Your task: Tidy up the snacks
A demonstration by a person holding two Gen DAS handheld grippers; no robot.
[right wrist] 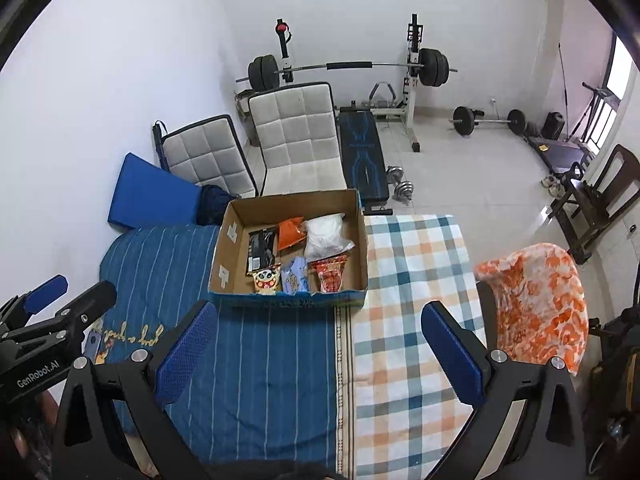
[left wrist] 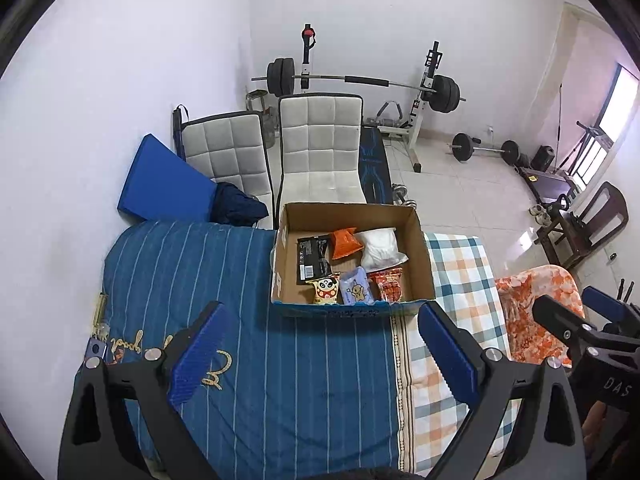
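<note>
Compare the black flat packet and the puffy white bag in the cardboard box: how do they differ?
The black flat packet is dark, thin and printed; the puffy white bag is pale, bulging and plain. The packet lies on the box's left side, the bag at its far right. Both lie inside the cardboard box, untouched by either gripper.

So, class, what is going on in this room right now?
A person holds two grippers over a bed. The left gripper and right gripper are both open and hold nothing. Ahead of them a cardboard box sits on the bedding with six snack packets inside, including an orange packet and a white bag.
</note>
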